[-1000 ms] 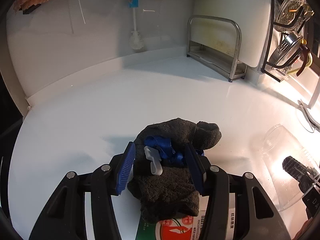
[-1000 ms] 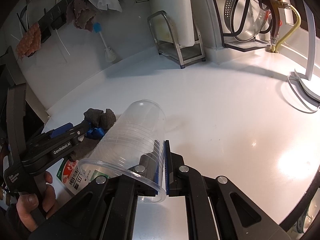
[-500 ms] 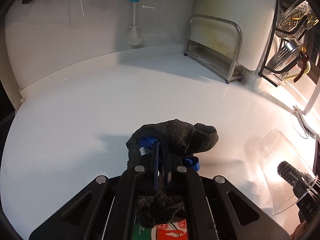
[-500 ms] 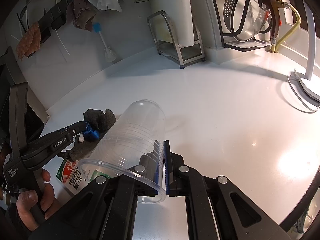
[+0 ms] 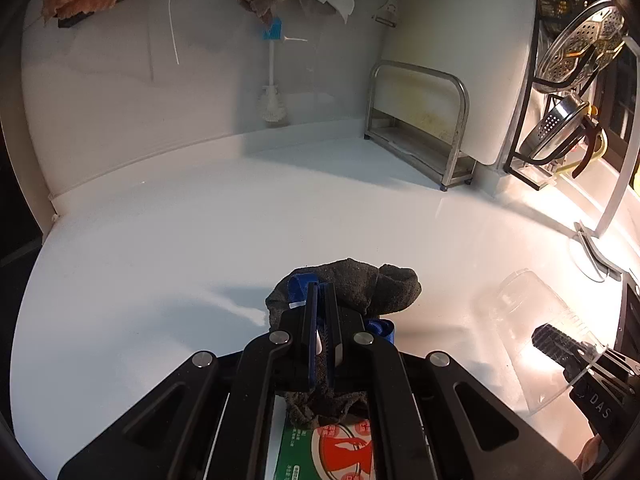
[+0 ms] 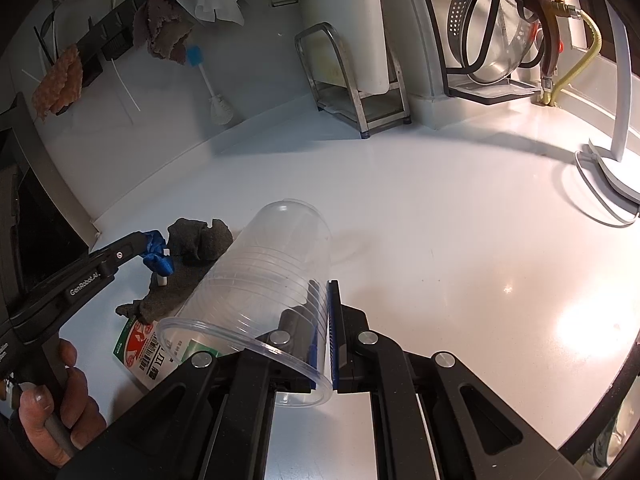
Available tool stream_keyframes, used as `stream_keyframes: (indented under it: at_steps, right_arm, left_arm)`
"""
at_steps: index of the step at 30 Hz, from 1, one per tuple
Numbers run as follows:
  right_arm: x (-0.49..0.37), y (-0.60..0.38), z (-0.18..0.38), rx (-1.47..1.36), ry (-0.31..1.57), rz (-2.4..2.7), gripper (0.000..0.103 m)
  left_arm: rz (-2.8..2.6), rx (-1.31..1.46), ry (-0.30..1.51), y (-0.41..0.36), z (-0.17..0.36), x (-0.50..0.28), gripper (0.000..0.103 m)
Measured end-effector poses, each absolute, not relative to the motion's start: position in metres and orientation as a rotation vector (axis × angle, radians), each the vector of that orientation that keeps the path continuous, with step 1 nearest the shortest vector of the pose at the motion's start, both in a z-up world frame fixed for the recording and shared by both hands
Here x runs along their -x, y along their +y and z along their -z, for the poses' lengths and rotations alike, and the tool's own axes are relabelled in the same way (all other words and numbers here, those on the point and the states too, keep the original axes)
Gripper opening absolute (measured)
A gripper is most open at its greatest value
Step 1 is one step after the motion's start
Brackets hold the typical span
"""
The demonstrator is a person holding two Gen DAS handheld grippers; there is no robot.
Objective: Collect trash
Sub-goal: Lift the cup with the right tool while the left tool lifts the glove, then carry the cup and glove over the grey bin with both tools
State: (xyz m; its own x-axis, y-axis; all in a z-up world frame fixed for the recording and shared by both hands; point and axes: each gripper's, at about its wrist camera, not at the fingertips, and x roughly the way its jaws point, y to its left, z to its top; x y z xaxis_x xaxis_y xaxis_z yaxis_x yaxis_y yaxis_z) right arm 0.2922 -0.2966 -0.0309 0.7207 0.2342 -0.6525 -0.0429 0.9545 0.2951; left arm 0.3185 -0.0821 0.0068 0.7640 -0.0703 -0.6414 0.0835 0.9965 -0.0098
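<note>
My left gripper [image 5: 322, 288] is shut on a blue strap [image 5: 298, 282] with a small white clip, held just above a crumpled dark grey cloth [image 5: 372, 288]. From the right wrist view, the left gripper [image 6: 140, 240] holds the blue strap [image 6: 158, 256] a little off the cloth [image 6: 200, 240]. A green and red packet [image 6: 148, 356] lies partly under the cloth. My right gripper [image 6: 332, 284] is shut on the wall of a clear plastic cup [image 6: 272, 264], which lies tilted with its mouth toward the camera. The cup [image 5: 532, 328] also shows at the lower right of the left wrist view.
All of this is on a white counter [image 6: 440, 220]. A metal rack [image 5: 416, 136] with a white board stands at the back, beside a bottle brush [image 5: 272, 108]. A lid rack [image 6: 492, 52] and a lamp base [image 6: 608, 176] stand at the right. A hand [image 6: 60, 400] grips the left tool.
The left jaws closed on the blue strap and lifted it slightly off the dark cloth. The right gripper and the cup stayed where they were.
</note>
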Motion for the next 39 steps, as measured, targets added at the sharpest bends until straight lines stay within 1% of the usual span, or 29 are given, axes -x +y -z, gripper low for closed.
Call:
stream_keyframes:
  at_steps: [9, 15, 22, 31, 39]
  right_arm:
    - [-0.280, -0.299, 0.025, -0.277, 0.719, -0.141, 0.005]
    - [-0.253, -0.295, 0.012, -0.257, 0.674, -0.140, 0.005]
    - [-0.187, -0.301, 0.003, -0.329, 0.633, -0.101, 0.005]
    - [-0.093, -0.278, -0.001, -0.330, 0.626, -0.085, 0.005]
    - [-0.026, -0.249, 0.011, -0.314, 0.646, -0.083, 0.005]
  left_arm:
    - [0.080, -0.041, 0.657, -0.071, -0.026, -0.276, 0.004]
    - [0.092, -0.034, 0.623, -0.058, -0.047, -0.237, 0.004]
    - [0.132, -0.060, 0.590, -0.050, -0.058, -0.184, 0.004]
    - [0.195, -0.054, 0.616, -0.045, -0.051, -0.121, 0.004]
    - [0.218, -0.063, 0.631, -0.045, -0.036, -0.068, 0.004]
